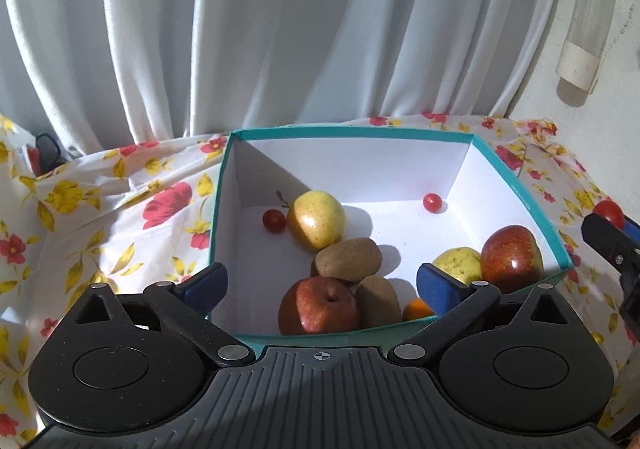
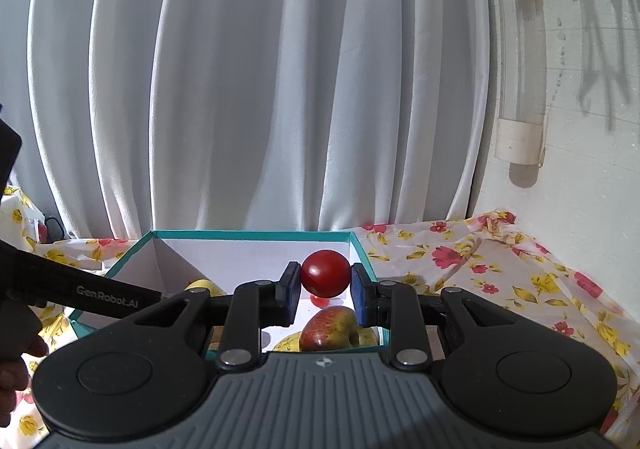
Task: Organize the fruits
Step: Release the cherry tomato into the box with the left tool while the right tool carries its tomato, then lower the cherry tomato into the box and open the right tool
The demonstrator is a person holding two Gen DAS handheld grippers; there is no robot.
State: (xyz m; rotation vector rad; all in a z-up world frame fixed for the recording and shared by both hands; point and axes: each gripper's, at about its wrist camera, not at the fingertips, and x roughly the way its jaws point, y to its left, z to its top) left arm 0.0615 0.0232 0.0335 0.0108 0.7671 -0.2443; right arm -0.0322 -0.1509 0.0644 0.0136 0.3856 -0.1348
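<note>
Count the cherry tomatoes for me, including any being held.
3. One lies in the box left of the pear, one near the far right corner, one in the right tool. Others may hide behind fruit.

Glossy smooth red tomato (image 2: 325, 274) between matt blue pads (image 2: 361, 299), matt black plastic right gripper (image 2: 325, 289), white-lined paperboard box (image 1: 536, 205) with teal outside, fuzzy matt brown kiwi (image 1: 347, 259), shiny apple (image 1: 511, 254), thin floral tablecloth (image 1: 120, 201), soft white cloth curtain (image 1: 260, 29)
</note>
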